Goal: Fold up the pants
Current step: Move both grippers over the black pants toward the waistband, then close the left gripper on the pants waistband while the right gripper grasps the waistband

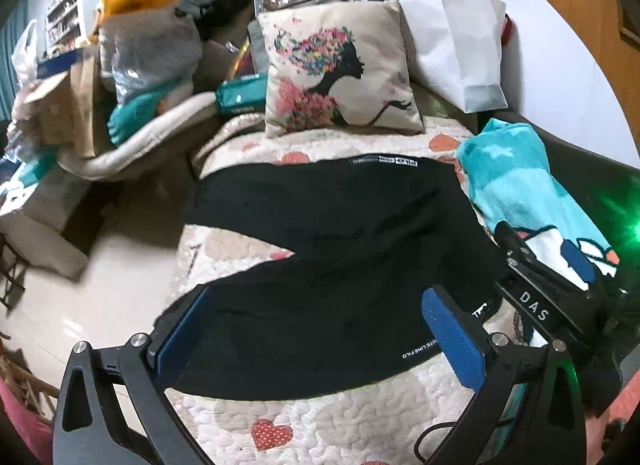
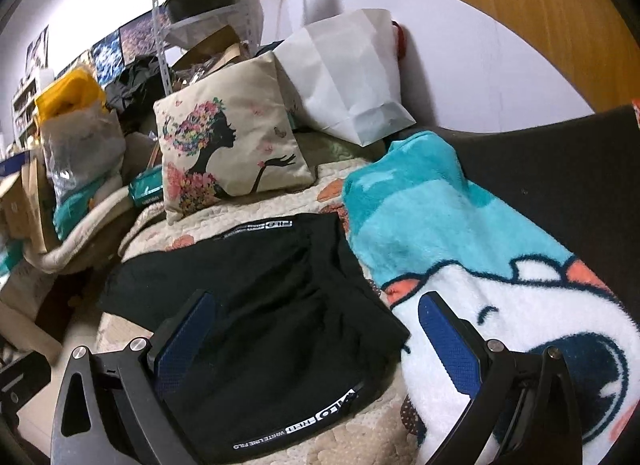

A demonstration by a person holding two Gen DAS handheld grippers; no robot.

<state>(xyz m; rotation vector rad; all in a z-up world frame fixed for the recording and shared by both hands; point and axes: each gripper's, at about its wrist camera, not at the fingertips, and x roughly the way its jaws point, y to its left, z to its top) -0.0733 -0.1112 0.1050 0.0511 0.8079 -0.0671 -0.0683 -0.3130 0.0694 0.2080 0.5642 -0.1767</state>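
Black pants point(image 1: 332, 265) lie on a cream quilt with red hearts point(image 1: 320, 421), bent into a V: one part reaches back toward the pillow, the other lies across the front with white lettering on its hem. My left gripper point(image 1: 320, 329) is open and empty, its blue pads either side of the near part. The pants also show in the right wrist view point(image 2: 260, 297). My right gripper point(image 2: 316, 337) is open and empty above their right edge, and its body shows in the left wrist view point(image 1: 536, 285).
A cushion printed with a woman in flowers point(image 1: 340, 69) stands behind the pants. A turquoise fleece blanket point(image 2: 440, 233) lies along the right. A white paper bag point(image 2: 352, 73) leans on the wall. Boxes and bags point(image 1: 132, 57) pile up at the left beyond the bed edge.
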